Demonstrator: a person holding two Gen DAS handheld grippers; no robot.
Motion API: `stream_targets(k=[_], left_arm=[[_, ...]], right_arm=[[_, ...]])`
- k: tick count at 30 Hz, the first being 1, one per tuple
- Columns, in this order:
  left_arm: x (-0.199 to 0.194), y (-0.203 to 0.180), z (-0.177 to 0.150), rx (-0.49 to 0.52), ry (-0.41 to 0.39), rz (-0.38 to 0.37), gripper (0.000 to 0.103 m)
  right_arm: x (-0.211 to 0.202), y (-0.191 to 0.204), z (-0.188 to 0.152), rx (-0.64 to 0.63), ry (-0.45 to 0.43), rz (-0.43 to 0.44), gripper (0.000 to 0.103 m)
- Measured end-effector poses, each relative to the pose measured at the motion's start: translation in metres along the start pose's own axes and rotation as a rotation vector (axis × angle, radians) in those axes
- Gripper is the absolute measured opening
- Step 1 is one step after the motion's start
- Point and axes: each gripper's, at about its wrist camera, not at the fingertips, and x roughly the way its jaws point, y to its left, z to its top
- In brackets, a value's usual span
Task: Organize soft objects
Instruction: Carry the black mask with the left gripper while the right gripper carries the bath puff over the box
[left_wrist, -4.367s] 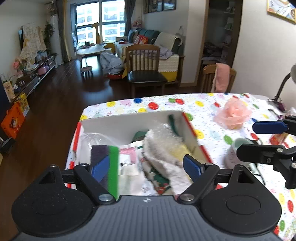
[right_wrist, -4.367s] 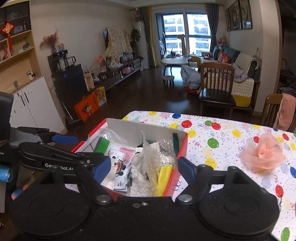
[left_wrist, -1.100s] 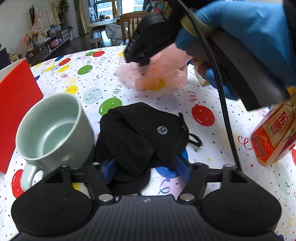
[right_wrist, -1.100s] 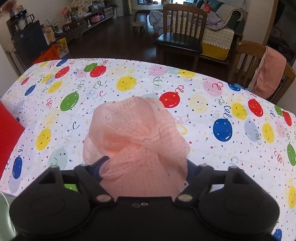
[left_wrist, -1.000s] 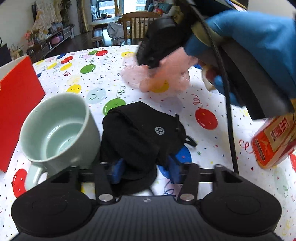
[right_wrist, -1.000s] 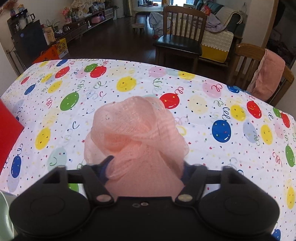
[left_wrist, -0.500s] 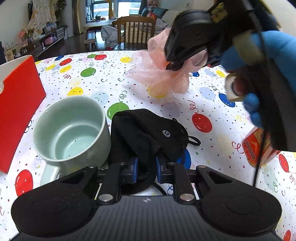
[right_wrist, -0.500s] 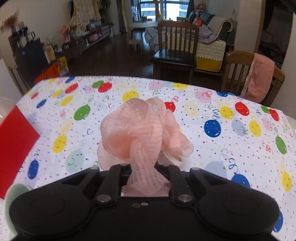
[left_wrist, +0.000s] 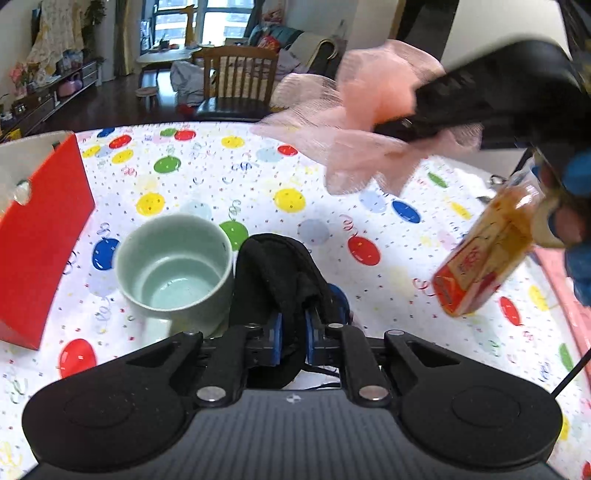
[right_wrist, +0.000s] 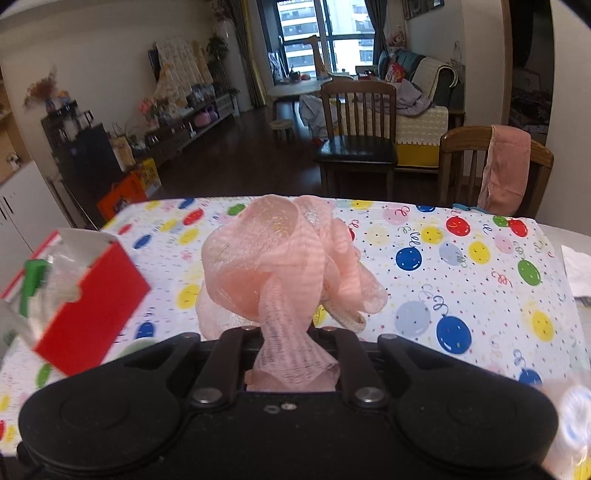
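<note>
The left tongs (left_wrist: 291, 338) are pinched tight on a fold of the black fabric item (left_wrist: 275, 266), its blue pads pressed into the cloth from both sides; the rest of the dark bundle bulges up and forward from the grip, sitting just beside the pale green mug (left_wrist: 173, 269) on the counter (left_wrist: 258, 184) with its balloon-print cloth. Whether the fabric's lower edge touches the counter cannot be told. The right tongs (right_wrist: 291, 345) are clamped on the neck of the pink mesh bath pouf (right_wrist: 280, 258) — its ruffles spread above the jaws, and in the left wrist view the same pouf (left_wrist: 354, 122) hangs in the air above the far part of the counter, clear of the cloth. A hand in a blue glove (left_wrist: 576, 206) shows at the right edge of the left wrist view, blurred. An orange packaged snack (left_wrist: 480, 254) lies on the right side of the counter, well apart from the mug. The red-sided box (right_wrist: 88, 314) stands at the left — clear plastic and something green show inside its open top. Wooden chairs (right_wrist: 356, 147) stand beyond the counter's far edge.
</note>
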Motion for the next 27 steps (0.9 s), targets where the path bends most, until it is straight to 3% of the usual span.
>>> stream_targets(k=[12,27], left_arm=[[-0.077,0.038,0.02,-0.034,-0.084,-0.049,0.012],[-0.15,0.109,0.032,-0.078,-0.183,-0.018,0.012]], right_arm=[[-0.073,0.01,-0.017,0.071,-0.065,0.05,0.01],[-0.1,0.058,-0.017,0.078,-0.123,0.085,0.01]])
